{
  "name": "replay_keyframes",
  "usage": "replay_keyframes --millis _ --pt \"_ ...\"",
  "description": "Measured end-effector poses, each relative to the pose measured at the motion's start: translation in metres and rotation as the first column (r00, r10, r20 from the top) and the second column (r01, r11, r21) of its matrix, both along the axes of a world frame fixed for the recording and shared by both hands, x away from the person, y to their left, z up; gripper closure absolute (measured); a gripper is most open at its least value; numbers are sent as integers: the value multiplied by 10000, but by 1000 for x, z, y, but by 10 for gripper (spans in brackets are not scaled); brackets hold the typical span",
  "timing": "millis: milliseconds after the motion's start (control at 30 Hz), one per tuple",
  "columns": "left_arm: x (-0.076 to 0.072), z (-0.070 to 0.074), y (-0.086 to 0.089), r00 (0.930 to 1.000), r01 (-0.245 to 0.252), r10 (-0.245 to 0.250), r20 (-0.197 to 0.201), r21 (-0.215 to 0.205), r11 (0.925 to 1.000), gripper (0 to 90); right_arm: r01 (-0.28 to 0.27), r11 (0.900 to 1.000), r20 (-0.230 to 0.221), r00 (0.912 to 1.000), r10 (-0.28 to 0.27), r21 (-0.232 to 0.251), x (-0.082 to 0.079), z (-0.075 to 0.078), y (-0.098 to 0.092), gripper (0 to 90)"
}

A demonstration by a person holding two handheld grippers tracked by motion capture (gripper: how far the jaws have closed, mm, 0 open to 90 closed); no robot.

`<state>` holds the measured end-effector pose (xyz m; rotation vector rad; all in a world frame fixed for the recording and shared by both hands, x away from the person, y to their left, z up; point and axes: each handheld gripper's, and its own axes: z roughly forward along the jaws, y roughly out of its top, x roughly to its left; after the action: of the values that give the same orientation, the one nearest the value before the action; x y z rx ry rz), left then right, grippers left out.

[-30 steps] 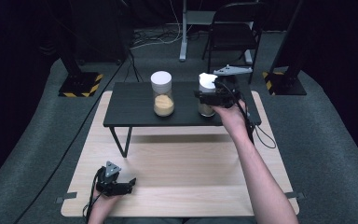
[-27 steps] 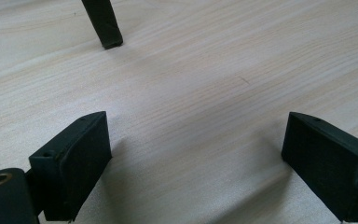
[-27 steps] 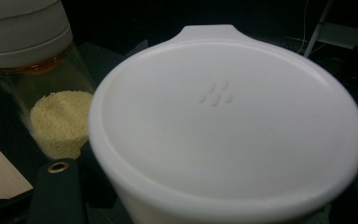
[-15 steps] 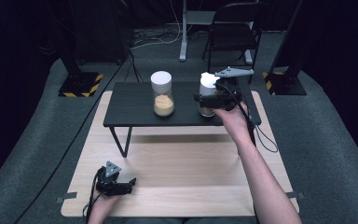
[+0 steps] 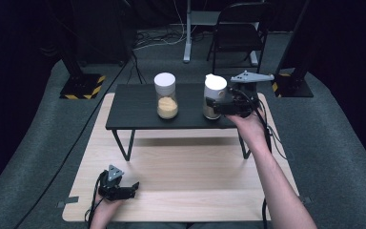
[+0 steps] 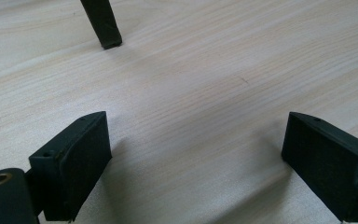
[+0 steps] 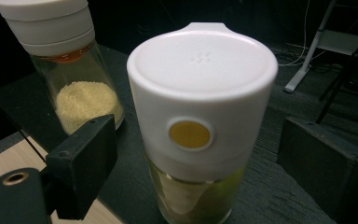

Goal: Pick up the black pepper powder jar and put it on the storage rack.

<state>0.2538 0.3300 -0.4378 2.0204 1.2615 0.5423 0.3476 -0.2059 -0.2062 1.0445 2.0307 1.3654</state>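
A pale wooden board (image 5: 186, 176) lies on the grey floor, and on its far part stands the low black worktop (image 5: 133, 107), the landmark for the rest. Toward the right end of the worktop stands the white-capped jar (image 5: 214, 97), a glass body with a tall white plastic cap that carries a round yellow button on its side and a small lip at the rim; its contents look greenish, though what they are cannot be told. Near the middle of the worktop, well apart from that jar, stands a second jar (image 5: 166, 95) about a third full of pale yellow grains. The right claw (image 5: 220, 106) is level at the right end of the worktop with the white-capped jar between its jaws; the jaws have just been opening and now stand wide, the pads clear of the cap on both sides in the right gripper view (image 7: 193, 130). The left claw (image 5: 124, 190) rests on the board, on the person's side of the worktop, jaws spread wide over bare wood with nothing between them. The jar is likely rigid, moderately heavy and breakable, with smooth glass that may slip; the matt cap, or the body just under it, looks the safer hold, square across the widest part and clear of the button.
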Motion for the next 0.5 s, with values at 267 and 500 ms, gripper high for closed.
replay_keyframes --millis 267,500 --pt "0 0 0 10000 0 0 4 0 10000 75 70 9999 35 10000 -71 114 -13 -8 -15 107" --pt "0 0 0 10000 -5 5 4 -1 10000 75 110 9997 26 9999 -110 232 -23 -18 -26 107"
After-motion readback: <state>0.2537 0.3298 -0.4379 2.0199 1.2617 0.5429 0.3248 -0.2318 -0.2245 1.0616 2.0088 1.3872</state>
